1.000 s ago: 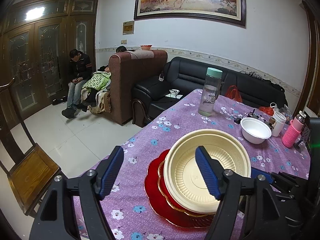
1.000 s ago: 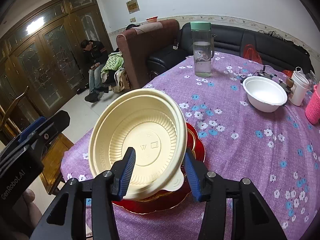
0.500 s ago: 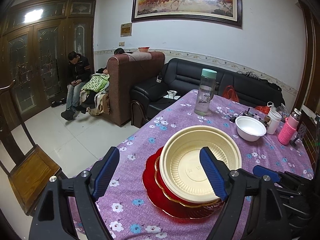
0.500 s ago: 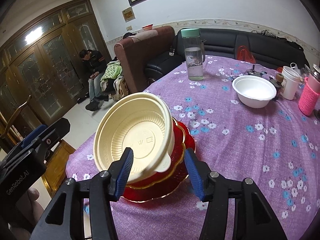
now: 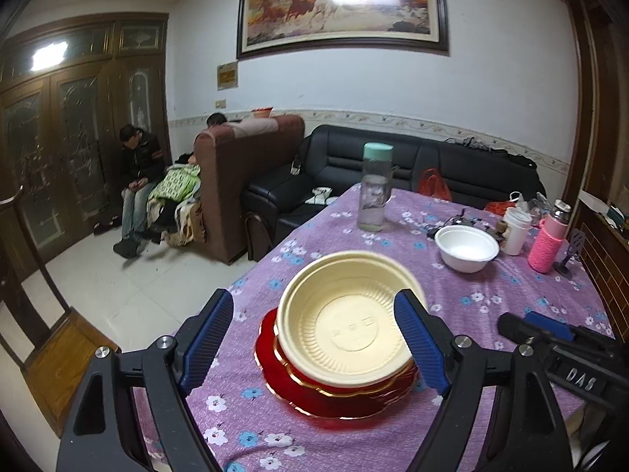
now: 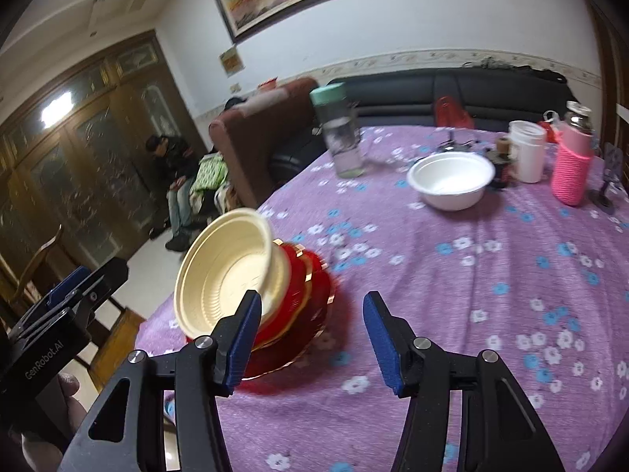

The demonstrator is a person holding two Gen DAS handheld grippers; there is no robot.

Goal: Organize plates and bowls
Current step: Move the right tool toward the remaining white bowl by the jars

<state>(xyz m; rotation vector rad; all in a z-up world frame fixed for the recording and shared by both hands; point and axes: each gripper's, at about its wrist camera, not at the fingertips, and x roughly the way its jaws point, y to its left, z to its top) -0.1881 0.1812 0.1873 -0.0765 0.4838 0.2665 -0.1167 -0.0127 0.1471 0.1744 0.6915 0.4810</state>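
We see the cream bowl (image 5: 350,322) stacked on red plates (image 5: 334,397) near the table's (image 6: 452,275) left edge; left gripper (image 5: 314,348) wide, right gripper (image 6: 312,340) spread, both empty; white bowl (image 6: 450,181) toward far edge

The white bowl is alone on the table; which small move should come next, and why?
Probably move the right hand-held gripper toward the white bowl. The cream bowl already sits on the red plates, both grippers are open and empty, and the white bowl stands apart, unstacked.
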